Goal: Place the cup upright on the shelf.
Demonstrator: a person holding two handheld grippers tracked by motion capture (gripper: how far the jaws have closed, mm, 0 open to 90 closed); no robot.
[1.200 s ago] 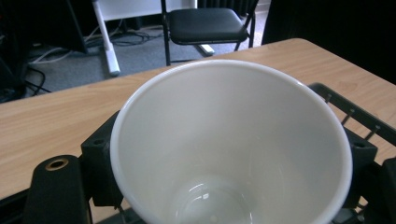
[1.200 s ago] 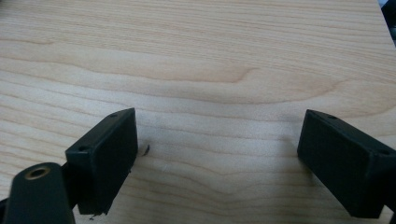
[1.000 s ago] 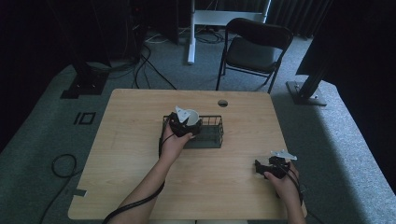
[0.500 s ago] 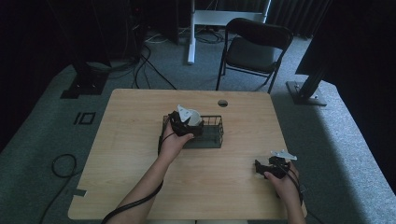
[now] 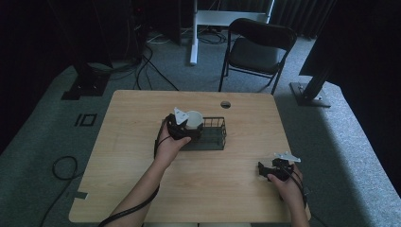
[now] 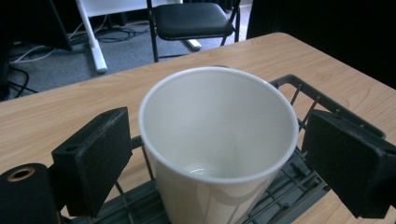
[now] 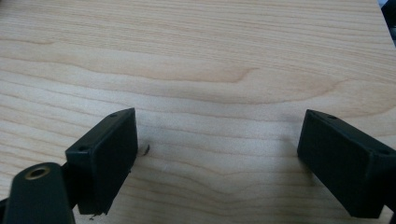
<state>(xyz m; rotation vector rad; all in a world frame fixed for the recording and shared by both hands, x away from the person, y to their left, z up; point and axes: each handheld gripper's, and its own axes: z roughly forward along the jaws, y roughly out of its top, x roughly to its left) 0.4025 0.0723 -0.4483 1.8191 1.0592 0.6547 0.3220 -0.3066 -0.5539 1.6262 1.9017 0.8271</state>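
High view, change: between the two earlier pictures and this moment the left gripper (image 5: 182, 128) had barely shifted at the left end of the wire basket (image 5: 213, 137); the white cup (image 5: 194, 119) showed more plainly at its tip, standing in that end of the basket.
High view, meaning: the cup looked placed, so I judged the release nearly done (a withdrawal would come next).
High view, right side: the right gripper (image 5: 270, 169) had stayed near the table (image 5: 132, 156)'s right front corner, well apart from the basket.
High view, count: one cup, one basket, two grippers, one folding chair (image 5: 257, 47) beyond the table.
Left gripper view, tool: the jaws stood wide, a gap showing between each pad and the cup (image 6: 217, 144), so nothing was clamped.
Left gripper view, cup: upright, empty, its base on the basket (image 6: 299, 186) floor.
Right gripper view, tool: jaws spread wide over bare table (image 7: 210, 60), holding nothing.
Right gripper view, count: two pads, no object between them.
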